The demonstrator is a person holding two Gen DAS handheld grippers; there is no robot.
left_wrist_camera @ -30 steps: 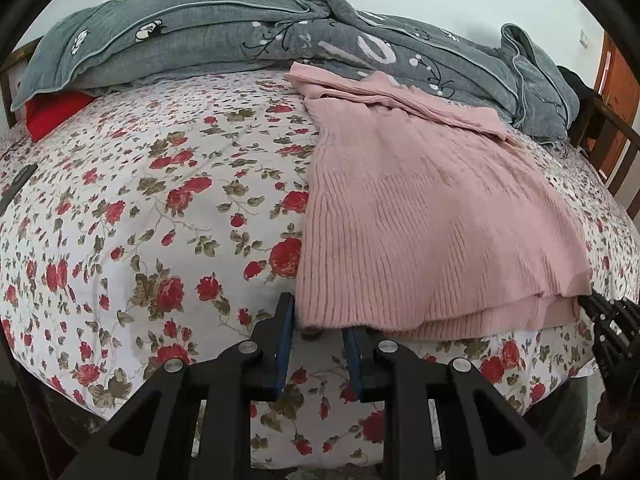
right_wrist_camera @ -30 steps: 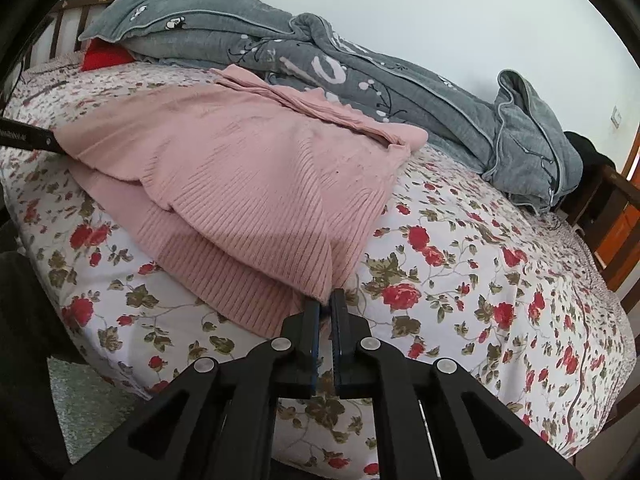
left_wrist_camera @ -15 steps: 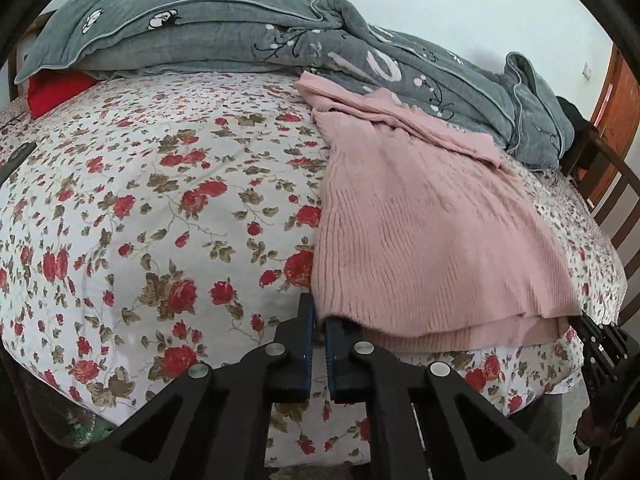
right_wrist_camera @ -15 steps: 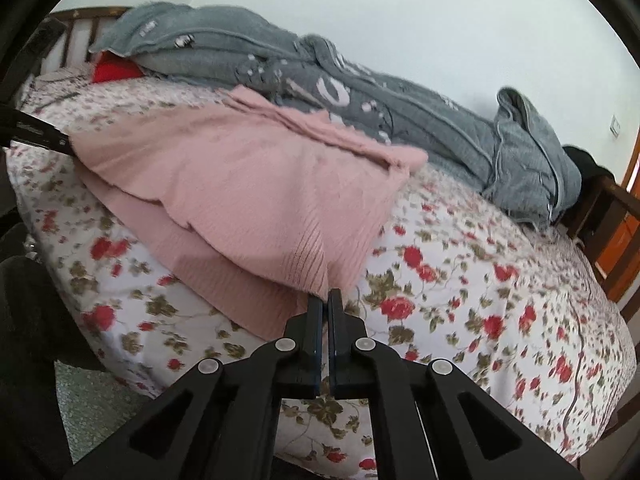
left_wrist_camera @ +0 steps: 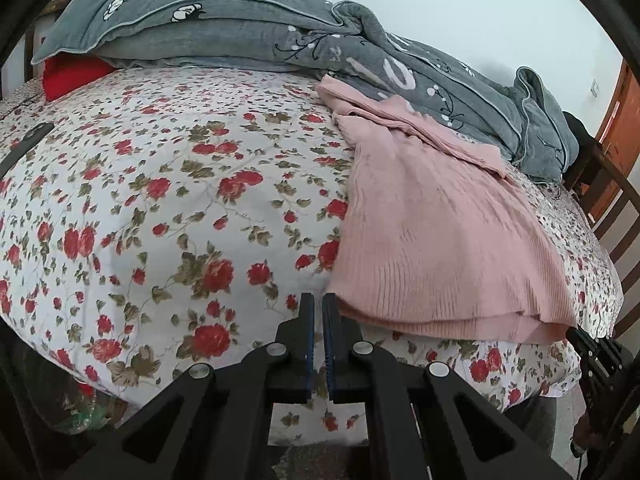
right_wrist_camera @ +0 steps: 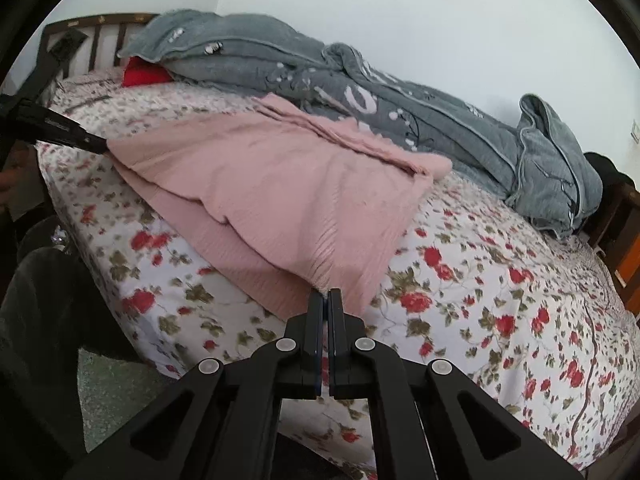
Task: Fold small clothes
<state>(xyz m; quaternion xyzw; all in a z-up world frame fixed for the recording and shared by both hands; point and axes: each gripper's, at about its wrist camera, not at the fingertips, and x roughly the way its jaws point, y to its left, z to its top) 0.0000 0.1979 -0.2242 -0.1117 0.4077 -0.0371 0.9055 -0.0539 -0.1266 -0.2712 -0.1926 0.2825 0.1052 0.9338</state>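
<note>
A pink ribbed knit garment [left_wrist_camera: 432, 240] lies on the flowered bed, its far end against the grey blanket. My left gripper [left_wrist_camera: 318, 300] is shut on the garment's near left corner. My right gripper [right_wrist_camera: 325, 294] is shut on the near right corner of the garment's [right_wrist_camera: 280, 192] upper layer and holds it raised off the lower layer. The left gripper shows at the left edge of the right wrist view [right_wrist_camera: 94, 144], pinching the other corner. The right gripper shows at the right edge of the left wrist view [left_wrist_camera: 576, 332].
A rumpled grey blanket [left_wrist_camera: 280, 36] runs along the back of the bed. A red pillow [left_wrist_camera: 72, 76] sits at the back left. The flowered sheet [left_wrist_camera: 160, 200] is bare to the left of the garment. Wooden bed rails [left_wrist_camera: 616, 216] stand on the right.
The left gripper has closed on the garment's near left corner. Both grippers have lifted the near hem of the upper layer a little, and the cameras have risen.
</note>
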